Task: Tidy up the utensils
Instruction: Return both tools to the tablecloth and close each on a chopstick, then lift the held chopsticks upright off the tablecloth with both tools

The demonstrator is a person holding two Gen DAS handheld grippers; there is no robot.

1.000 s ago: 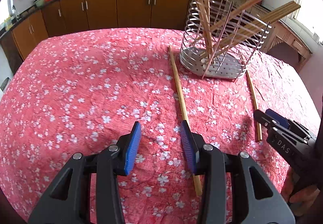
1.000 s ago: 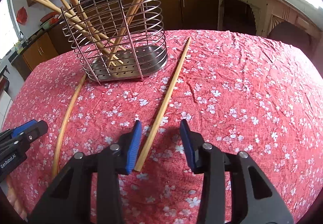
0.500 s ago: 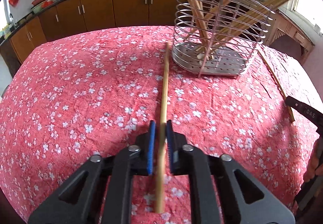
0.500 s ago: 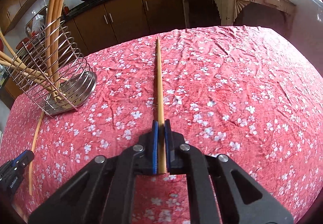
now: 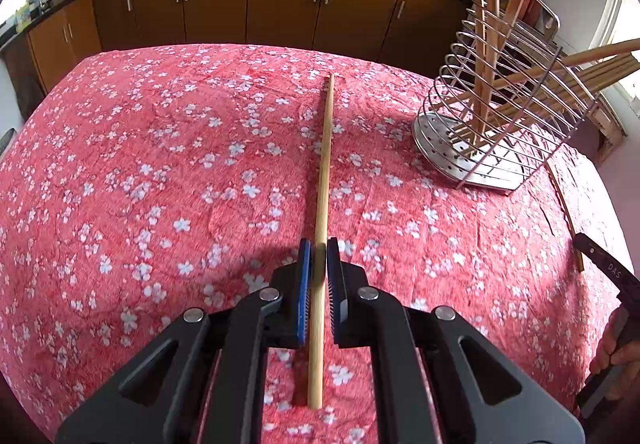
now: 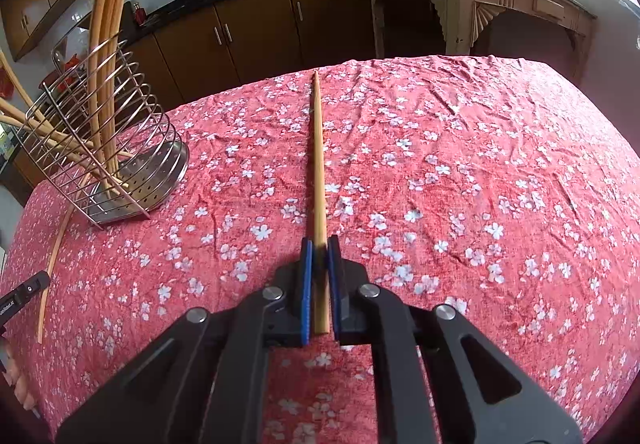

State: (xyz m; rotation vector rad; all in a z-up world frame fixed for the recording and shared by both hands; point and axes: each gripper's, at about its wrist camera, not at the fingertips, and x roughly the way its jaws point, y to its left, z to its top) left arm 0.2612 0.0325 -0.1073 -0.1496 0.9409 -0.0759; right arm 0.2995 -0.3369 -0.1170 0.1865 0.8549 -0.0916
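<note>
Clamping one chopstick [image 5: 325, 180] each, left hand-held gripper [image 5: 318, 280] and right hand-held gripper [image 6: 319, 276] grip low; ready for lifting toward the wire holder [image 5: 504, 116].

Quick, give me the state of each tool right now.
Left tool: shut on a wooden chopstick.
Right tool: shut on another wooden chopstick.

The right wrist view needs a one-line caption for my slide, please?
Right gripper clamps a chopstick on the floral cloth, beside the wire holder.

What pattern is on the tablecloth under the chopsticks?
Red cloth tablecloth printed with small white blossoms; the right wrist view shows it best.
</note>
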